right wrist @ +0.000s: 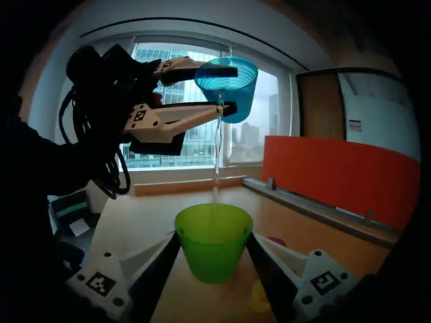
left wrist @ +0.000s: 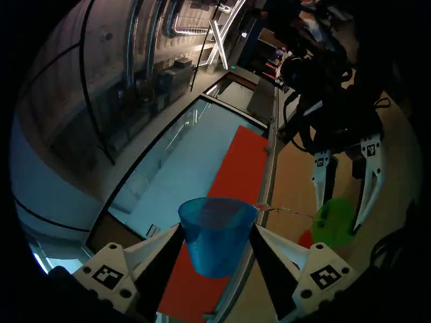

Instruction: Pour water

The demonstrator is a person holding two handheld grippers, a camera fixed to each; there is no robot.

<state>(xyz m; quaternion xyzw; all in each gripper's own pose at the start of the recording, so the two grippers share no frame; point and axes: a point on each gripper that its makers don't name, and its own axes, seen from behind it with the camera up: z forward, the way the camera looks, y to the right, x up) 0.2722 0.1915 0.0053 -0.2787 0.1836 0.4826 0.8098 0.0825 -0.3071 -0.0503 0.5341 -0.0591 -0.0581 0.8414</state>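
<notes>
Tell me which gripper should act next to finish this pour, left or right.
Left. The left gripper holds the tilted blue cup above, its water stream falling into the green cup. The right gripper holds that cup upright below, so it should probably stay steady while the left tips back.

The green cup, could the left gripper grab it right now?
Probably not. The left gripper is shut on the blue cup, which is tipped and pouring water, so its fingers are full. The green cup below is also gripped by the right gripper.
</notes>
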